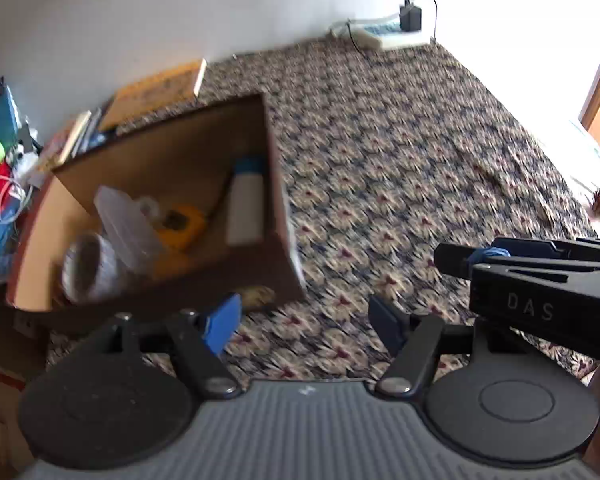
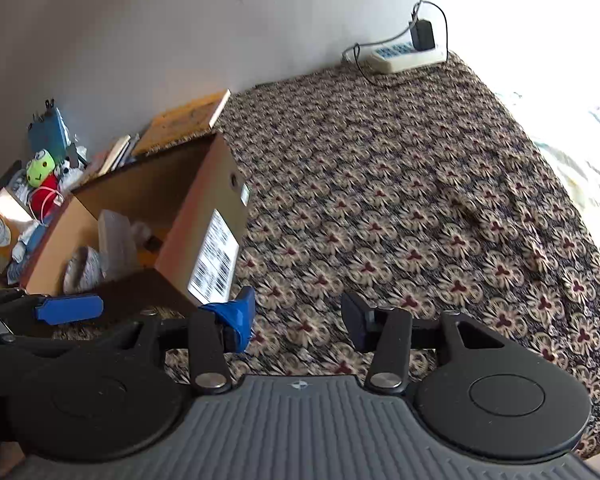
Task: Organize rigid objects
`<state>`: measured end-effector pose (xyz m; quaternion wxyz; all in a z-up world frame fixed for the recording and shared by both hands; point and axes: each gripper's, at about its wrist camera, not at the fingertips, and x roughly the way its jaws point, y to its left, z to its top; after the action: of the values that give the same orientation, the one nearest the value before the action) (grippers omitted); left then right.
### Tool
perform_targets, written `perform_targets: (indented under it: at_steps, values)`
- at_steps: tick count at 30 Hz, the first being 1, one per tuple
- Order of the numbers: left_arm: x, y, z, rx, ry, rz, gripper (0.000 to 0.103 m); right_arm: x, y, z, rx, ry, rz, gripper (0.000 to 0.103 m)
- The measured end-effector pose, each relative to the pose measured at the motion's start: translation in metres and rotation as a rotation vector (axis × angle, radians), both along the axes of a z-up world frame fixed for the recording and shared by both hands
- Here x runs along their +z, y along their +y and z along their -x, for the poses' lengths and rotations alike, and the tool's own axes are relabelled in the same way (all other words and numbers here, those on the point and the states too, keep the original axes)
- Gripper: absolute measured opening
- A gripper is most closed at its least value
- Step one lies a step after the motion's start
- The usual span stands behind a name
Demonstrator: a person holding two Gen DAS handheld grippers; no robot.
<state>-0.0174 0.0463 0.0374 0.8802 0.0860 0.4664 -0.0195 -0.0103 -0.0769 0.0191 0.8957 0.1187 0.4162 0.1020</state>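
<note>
An open cardboard box (image 1: pixel 278 208) (image 2: pixel 204 208) stands on the patterned bedspread at the left. Inside it lie a white bottle with a blue cap (image 1: pixel 246 204), a yellow tape measure (image 1: pixel 180 224), a clear plastic container (image 1: pixel 124 228) (image 2: pixel 114 240) and a patterned cup (image 1: pixel 86 272) (image 2: pixel 82 270). My left gripper (image 1: pixel 304 326) hovers open just in front of the box's near corner, nothing between its fingers. My right gripper (image 2: pixel 298 320) is open too, over the bedspread right of the box, and holds nothing. The left view is blurred.
Books (image 2: pixel 188 118) lean against the wall behind the box. Soft toys (image 2: pixel 42 180) and clutter crowd the far left. A power strip with a charger (image 2: pixel 404 54) lies at the back by the wall. The patterned bedspread (image 2: pixel 420 200) spreads wide to the right.
</note>
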Motion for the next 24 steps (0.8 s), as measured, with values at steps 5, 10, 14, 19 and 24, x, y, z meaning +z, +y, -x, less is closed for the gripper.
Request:
perform_targets:
  at_steps: [5, 10, 14, 19, 24]
  values:
    - [0.016, 0.036, -0.012, 0.023, -0.043, -0.002, 0.071, 0.016, 0.034, -0.011, 0.006, -0.043, -0.011, 0.032]
    - [0.021, 0.079, -0.027, 0.061, -0.053, 0.001, 0.071, 0.022, 0.072, -0.022, 0.017, -0.074, -0.012, 0.032]
    - [0.021, 0.109, -0.039, 0.085, -0.060, -0.009, 0.071, 0.024, 0.097, -0.036, 0.014, -0.088, -0.013, 0.033]
    - [0.019, 0.141, -0.051, 0.103, -0.067, -0.022, 0.071, 0.024, 0.120, -0.048, -0.018, -0.106, -0.011, 0.033]
    - [0.012, 0.161, -0.065, 0.107, -0.060, -0.046, 0.072, 0.022, 0.137, -0.053, -0.049, -0.113, 0.008, 0.034]
